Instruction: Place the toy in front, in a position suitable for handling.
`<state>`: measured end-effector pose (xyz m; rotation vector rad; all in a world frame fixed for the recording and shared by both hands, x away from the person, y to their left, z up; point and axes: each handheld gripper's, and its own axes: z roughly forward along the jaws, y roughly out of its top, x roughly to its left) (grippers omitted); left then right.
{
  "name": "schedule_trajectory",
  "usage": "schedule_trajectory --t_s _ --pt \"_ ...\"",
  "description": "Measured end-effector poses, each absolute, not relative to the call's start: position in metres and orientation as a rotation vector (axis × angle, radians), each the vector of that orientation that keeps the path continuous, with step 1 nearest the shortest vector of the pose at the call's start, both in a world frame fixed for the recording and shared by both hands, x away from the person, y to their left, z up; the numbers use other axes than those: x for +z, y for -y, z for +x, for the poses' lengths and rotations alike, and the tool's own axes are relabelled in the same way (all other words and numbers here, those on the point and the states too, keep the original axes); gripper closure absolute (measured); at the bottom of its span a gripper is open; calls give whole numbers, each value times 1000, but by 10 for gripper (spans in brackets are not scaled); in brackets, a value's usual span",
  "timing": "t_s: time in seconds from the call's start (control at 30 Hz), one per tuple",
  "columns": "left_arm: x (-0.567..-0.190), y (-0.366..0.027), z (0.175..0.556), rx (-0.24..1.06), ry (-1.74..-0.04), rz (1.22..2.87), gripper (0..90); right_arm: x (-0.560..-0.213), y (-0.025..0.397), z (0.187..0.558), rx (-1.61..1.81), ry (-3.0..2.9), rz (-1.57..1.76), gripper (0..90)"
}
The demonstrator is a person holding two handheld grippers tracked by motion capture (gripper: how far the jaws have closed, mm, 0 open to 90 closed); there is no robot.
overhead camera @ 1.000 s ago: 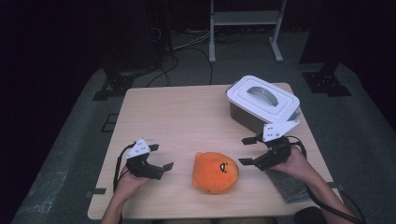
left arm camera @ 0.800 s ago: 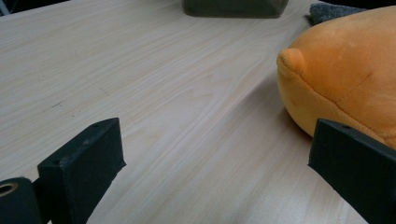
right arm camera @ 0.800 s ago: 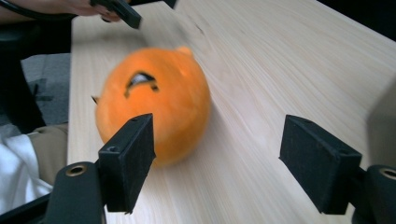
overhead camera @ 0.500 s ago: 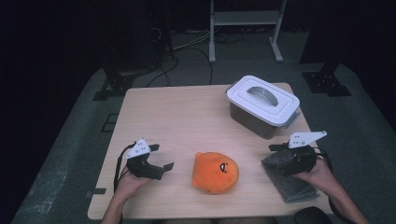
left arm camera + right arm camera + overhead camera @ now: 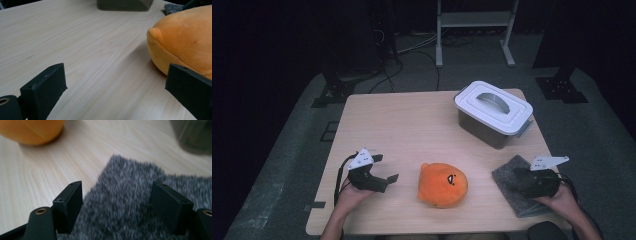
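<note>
Wood grain runs pale across the table (image 5: 412, 125), and the account starts at its left front corner, where the left gripper (image 5: 384, 170) rests in the person's hand just above the top. Its jaws stand wide apart with nothing between them, aimed toward the plush (image 5: 443, 184); in the left gripper view the plush (image 5: 185, 42) sits just past the right-hand jaw, near it but apart. That pose looks like waiting, ready to steady or take the toy.

The orange plush lies at the front middle, between the two grippers, its stitched face up.

Further right, the grey cloth (image 5: 519, 187) lies flat near the front right edge, and the right gripper (image 5: 518, 179) sits low over it. In the right gripper view the jaws are spread wide with the cloth (image 5: 130, 202) showing between them, not yet pinched. By my reading the cloth is the thing in hand, and the low, open approach is set for a grab at its fuzzy pile.

Behind, at the back right, stands a grey box (image 5: 494, 114) with its white handled lid on.

Around the table the floor is grey carpet; cables, dark stand bases and a white frame's legs fade into a dark room.
</note>
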<state>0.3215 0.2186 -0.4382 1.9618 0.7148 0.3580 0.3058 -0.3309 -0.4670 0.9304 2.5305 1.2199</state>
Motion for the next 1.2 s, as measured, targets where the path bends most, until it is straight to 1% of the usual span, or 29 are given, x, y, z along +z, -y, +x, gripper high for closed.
schedule_trajectory --t_s 0.17,0.2,0.33,0.43,0.5,0.63,0.67,0.77,0.97,1.2 --pt "-438 -218 321 357 -713 1962 23 -479 329 303 1130 -2548 899 280" --pt "-438 -218 321 358 -712 1961 23 -480 329 303 1137 -2541 902 300" --pt "-438 -218 321 357 -712 1960 23 -481 331 300 1128 -2529 878 402" --pt "-438 -218 321 357 -709 1961 23 -481 331 299 1135 -2531 866 534" --pt "-438 -217 321 354 -709 1962 23 -480 331 298 1130 -2528 876 584" --pt "-438 -217 320 357 -703 1969 23 -478 330 299 1136 -2552 895 722" --pt "-437 -217 320 357 -702 1969 23 -478 330 300 1134 -2561 900 743" --pt "-438 -217 321 354 -706 1964 23 -476 329 302 1128 -2574 921 768" --pt "-438 -217 320 346 -692 1963 23 -469 331 303 1166 -2558 935 774" --pt "-437 -217 320 344 -682 1964 23 -434 321 305 1305 -2511 854 772"
